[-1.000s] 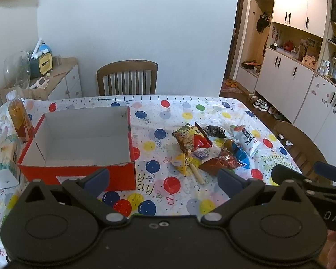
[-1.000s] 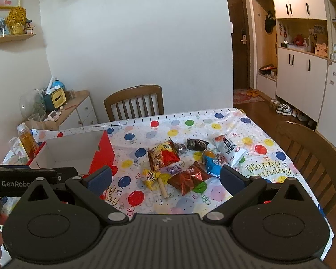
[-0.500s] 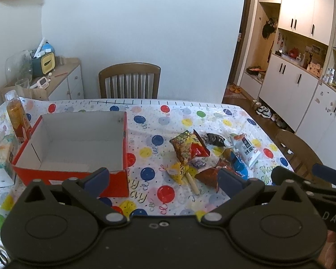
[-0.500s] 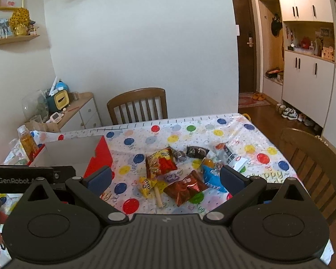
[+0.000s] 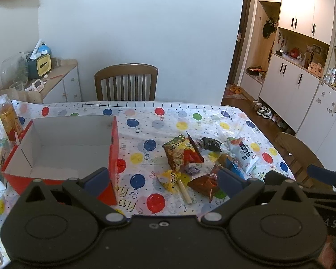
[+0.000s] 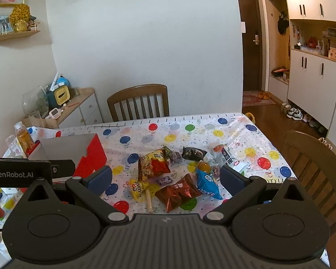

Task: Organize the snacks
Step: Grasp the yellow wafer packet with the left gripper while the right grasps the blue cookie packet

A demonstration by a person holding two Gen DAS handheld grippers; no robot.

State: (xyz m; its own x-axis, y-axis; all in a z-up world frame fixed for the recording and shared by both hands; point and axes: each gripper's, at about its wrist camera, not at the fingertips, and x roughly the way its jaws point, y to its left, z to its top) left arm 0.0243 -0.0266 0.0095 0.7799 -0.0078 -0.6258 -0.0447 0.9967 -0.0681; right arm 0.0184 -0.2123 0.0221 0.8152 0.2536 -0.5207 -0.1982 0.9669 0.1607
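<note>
While both grippers (image 5: 162,178) (image 6: 165,177) hover spread wide, snacks (image 6: 179,174) lie near the red box (image 5: 114,148), tablecloth (image 5: 190,116) bare beyond.

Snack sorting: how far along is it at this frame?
Barely started. Done: nothing; the red box holds no snacks. In hand: nothing; the left claw and right claw are both open, above the table. Left: every packet, including the red-yellow bag, brown bag and blue bag, lies loose on the balloon tablecloth.

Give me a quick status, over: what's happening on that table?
Left gripper and right gripper open, holding nothing. Red box empty; snack packets loose beside it. Path clear.
</note>
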